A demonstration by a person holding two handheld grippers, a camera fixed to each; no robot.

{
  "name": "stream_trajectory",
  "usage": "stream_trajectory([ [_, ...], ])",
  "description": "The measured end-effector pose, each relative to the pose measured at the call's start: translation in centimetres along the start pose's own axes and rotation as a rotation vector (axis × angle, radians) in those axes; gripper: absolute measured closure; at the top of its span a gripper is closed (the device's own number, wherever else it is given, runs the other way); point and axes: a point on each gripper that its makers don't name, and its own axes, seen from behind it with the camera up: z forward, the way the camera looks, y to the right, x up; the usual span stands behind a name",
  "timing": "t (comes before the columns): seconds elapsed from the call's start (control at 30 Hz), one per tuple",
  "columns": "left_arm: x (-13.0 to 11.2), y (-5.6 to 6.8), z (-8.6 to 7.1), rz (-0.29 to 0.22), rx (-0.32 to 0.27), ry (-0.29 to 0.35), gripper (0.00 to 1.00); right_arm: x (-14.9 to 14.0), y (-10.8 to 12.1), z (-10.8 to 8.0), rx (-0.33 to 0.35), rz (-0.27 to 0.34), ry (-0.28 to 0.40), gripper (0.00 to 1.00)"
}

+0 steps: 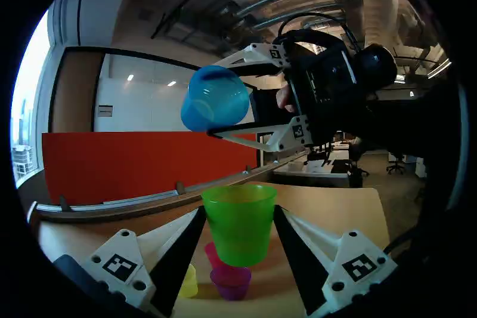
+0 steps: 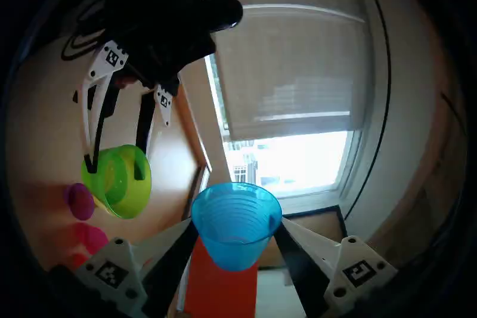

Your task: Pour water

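At 11 o'clock above green cup (image 1: 239, 228) pinched in left gripper (image 1: 239, 212), off-centre blue cup (image 1: 214, 100) pinched in right gripper (image 2: 237, 227) may pour past rim.

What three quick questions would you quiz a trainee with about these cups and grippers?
1. True or false: the left gripper holds the blue cup.
2. In the left gripper view, where is the blue cup relative to the green cup? A above, B below, C inside.
3. Which cup does the right gripper grip?
Key: 1 false, it holds the green cup; 2 A; 3 the blue cup.
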Motion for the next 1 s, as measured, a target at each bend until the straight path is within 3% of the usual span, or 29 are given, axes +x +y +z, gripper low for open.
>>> stream_trajectory([
  [0.6,0.0,0.2,-0.1,0.006,-0.001,-0.009,0.18,-1.0,-1.1,-1.5,-0.007,0.245,0.007,0.11],
  [1.0,-0.1,0.1,-0.2,0.010,0.001,-0.014,0.18,-1.9,-1.8,-2.9,-0.008,0.506,0.007,0.12],
])
